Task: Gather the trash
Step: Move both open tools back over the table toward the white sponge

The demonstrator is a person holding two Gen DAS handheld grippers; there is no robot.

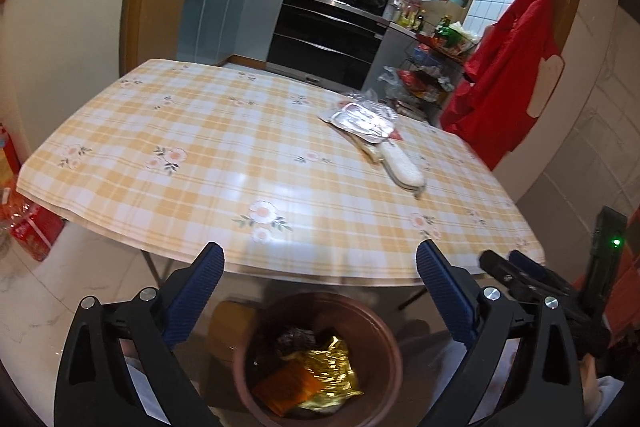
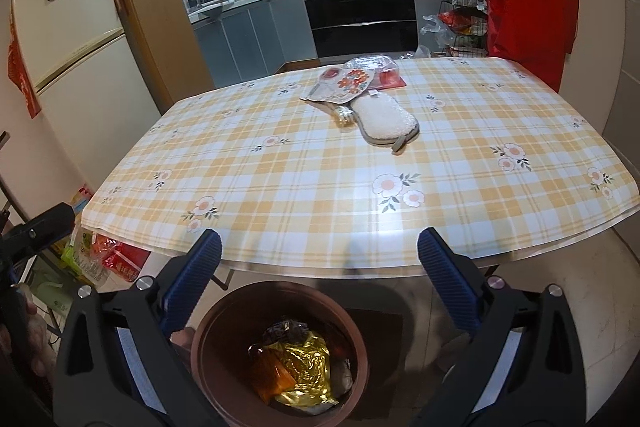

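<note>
Left gripper (image 1: 320,263): jaws wide apart, nothing between pads. Right gripper (image 2: 320,251): jaws likewise spread, empty. Both hover above brown bin (image 2: 204,331) at 6 o'clock, below near table edge. Inside bin: gold foil wrapper (image 2: 304,367), orange wrapper (image 1: 288,387), dark crumpled wrapper (image 1: 296,339). Checked tablecloth (image 1: 200,155) at 12 o'clock; on it at 1 o'clock, white oven mitt (image 1: 402,167) touching flat silver packet (image 1: 360,119). Red apron (image 1: 504,83) hangs at 2 o'clock.

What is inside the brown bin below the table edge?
In the brown bin lie a crumpled gold wrapper, an orange packet and a dark wrapper. Anything beneath them is covered.
</note>
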